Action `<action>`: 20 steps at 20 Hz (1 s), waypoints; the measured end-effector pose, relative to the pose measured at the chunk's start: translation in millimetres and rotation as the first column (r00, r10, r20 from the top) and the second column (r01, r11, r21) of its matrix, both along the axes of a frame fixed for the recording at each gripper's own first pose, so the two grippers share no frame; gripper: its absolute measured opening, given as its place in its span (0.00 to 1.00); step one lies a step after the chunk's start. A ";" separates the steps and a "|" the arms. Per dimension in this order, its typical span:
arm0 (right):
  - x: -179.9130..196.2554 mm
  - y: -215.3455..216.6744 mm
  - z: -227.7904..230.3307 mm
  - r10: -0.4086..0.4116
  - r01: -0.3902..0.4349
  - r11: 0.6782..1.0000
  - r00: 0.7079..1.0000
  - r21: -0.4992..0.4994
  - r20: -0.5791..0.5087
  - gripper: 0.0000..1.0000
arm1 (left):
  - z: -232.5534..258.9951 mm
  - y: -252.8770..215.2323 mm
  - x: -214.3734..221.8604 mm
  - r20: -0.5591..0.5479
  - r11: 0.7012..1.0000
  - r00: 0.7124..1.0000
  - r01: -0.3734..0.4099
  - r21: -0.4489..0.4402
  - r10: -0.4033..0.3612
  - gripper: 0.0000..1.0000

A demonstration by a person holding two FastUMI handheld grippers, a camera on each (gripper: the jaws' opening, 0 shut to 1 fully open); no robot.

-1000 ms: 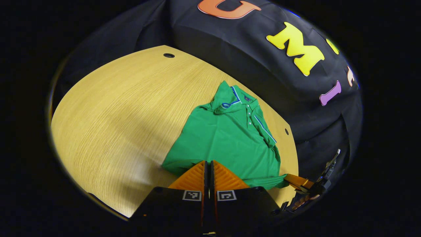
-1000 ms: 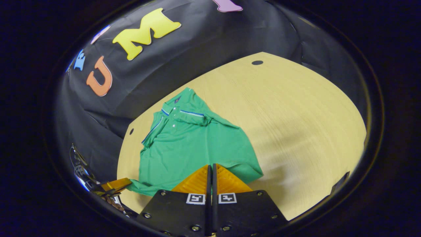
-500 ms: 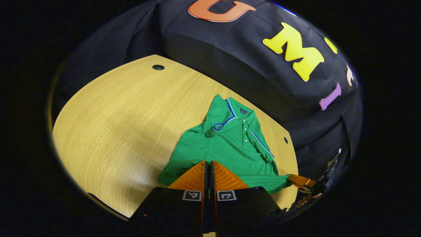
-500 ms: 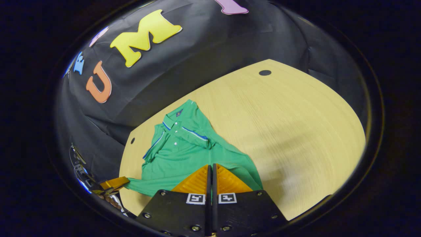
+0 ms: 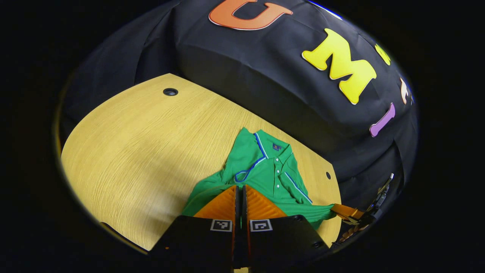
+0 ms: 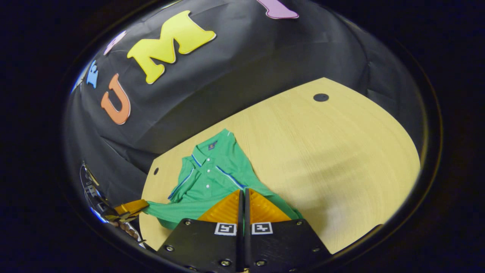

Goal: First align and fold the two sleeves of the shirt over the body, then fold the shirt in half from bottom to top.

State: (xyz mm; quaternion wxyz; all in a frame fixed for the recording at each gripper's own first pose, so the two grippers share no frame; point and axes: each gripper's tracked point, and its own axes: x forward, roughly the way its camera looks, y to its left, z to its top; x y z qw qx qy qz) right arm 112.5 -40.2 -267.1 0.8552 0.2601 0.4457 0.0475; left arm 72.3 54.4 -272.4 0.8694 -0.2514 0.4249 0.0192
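Shirt (image 5: 265, 170) hem lifted, both grippers clamped on it, table (image 5: 132, 144) bare leftward

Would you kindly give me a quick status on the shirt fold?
Left gripper and right gripper each shut on the green polo shirt hem. Hem lifted toward the collar, sleeves folded in. Nothing else on the wooden table.

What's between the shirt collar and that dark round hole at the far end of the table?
Nothing: in the right gripper view, the table is bare wood from the shirt collar to the hole.
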 end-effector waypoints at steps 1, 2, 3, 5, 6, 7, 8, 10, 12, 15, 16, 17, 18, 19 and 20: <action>8.5 0.1 1.3 -0.002 0.002 1.000 1.000 0.001 0.011 0.01 | -0.1 0.7 7.8 0.006 1.000 1.000 -0.004 0.002 0.004 0.03; 18.4 0.9 3.1 0.001 -0.001 1.000 1.000 0.004 0.020 0.00 | 0.1 1.8 14.8 0.009 1.000 1.000 -0.007 0.005 0.007 0.03; 26.2 3.2 4.5 0.005 -0.005 1.000 1.000 0.003 0.029 0.00 | -0.9 2.9 22.8 0.015 1.000 1.000 -0.008 0.009 0.008 0.03; 41.2 6.2 6.0 0.015 -0.016 1.000 0.999 0.002 0.045 0.00 | -2.1 3.6 37.5 0.026 1.000 1.000 -0.006 0.021 0.006 0.03; 48.8 7.2 6.0 0.021 -0.021 1.000 0.999 0.000 0.051 0.00 | -2.2 3.7 46.2 0.031 1.000 0.999 -0.007 0.020 0.006 0.03; 55.5 8.5 5.8 0.025 -0.024 1.000 0.998 -0.002 0.056 0.00 | -1.1 4.0 54.5 0.037 1.000 0.999 -0.011 0.015 0.011 0.03; 63.8 9.2 5.5 0.027 -0.027 1.000 0.998 -0.004 0.062 0.00 | -0.5 4.1 63.0 0.042 1.000 0.999 -0.015 0.013 0.014 0.03; 77.6 10.5 5.8 0.034 -0.033 0.999 0.997 -0.012 0.073 0.00 | -0.6 6.5 80.1 0.058 1.000 0.998 -0.012 0.022 0.010 0.04; 92.4 10.6 3.8 0.039 -0.037 0.999 0.996 -0.023 0.083 0.00 | -5.3 6.9 94.2 0.063 0.999 0.998 -0.001 0.035 -0.001 0.03; 114.9 12.9 1.6 0.047 -0.043 0.998 0.994 -0.036 0.099 0.00 | -12.5 8.3 113.7 0.068 0.999 0.998 0.010 0.052 -0.013 0.03; 123.1 13.7 1.0 0.049 -0.045 0.998 0.993 -0.040 0.103 0.00 | -13.8 8.6 120.4 0.069 0.998 0.997 0.013 0.057 -0.017 0.03; 133.9 12.5 5.4 0.050 -0.046 0.998 0.993 -0.042 0.107 0.00 | -15.9 8.2 126.7 0.070 0.998 0.997 0.014 0.060 -0.018 0.03; 141.8 12.8 5.1 0.052 -0.047 0.998 0.993 -0.045 0.110 0.00 | -16.7 8.5 134.3 0.073 0.998 0.997 0.014 0.061 -0.018 0.03; 149.1 12.5 4.2 0.053 -0.048 0.998 0.992 -0.048 0.114 0.00 | -18.1 9.6 141.0 0.077 0.998 0.997 0.013 0.063 -0.018 0.03; 158.0 12.8 3.9 0.053 -0.048 0.998 0.991 -0.051 0.120 0.00 | -19.5 10.3 148.1 0.084 0.998 0.996 0.011 0.065 -0.017 0.03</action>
